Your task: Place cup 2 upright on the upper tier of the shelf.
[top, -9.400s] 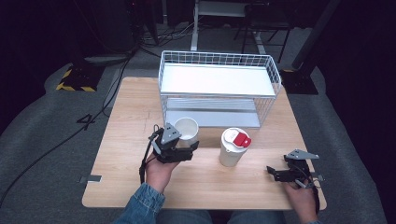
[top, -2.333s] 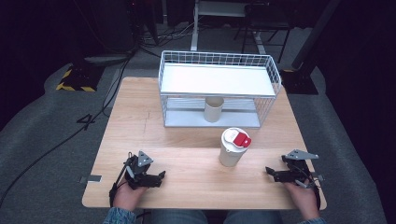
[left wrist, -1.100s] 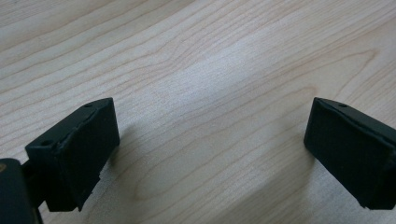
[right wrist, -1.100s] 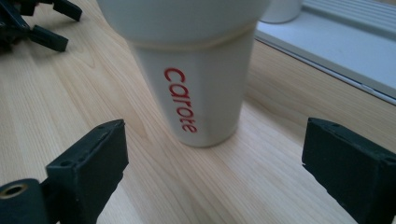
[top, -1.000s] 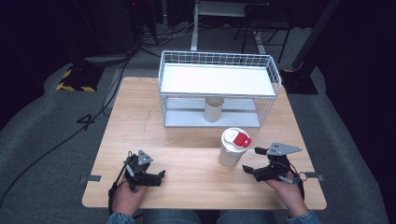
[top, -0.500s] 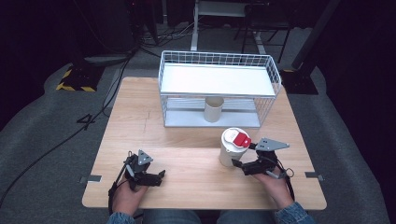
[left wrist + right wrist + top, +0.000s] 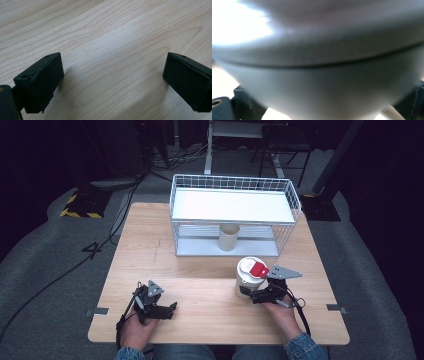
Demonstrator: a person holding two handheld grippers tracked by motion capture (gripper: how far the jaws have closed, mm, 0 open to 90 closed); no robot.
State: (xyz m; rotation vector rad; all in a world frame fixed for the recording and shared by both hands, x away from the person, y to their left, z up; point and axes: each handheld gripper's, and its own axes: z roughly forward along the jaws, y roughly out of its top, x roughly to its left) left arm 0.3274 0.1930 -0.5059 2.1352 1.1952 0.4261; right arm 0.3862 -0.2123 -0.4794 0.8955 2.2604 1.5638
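We see the white lidded cup [image 7: 250,277] standing upright, long axis vertical, red tab up, on the wooden table [image 7: 200,295] before the wire rack [image 7: 235,215]. Our right gripper [image 7: 248,296], jaws just opening, straddles it; grip unclear. Left gripper [image 7: 167,310] gapes empty. Dark room.

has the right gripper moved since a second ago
Yes. The right gripper has slid left across the table to the white cup, which now sits between its fingers; these have just been opening.

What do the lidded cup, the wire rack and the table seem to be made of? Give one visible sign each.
Lidded cup: probably matte white plastic; smooth wall, red flap.
Wire rack: apparently white-coated metal; thin grid bars.
Table: pale wood or wood-look laminate; visible grain.
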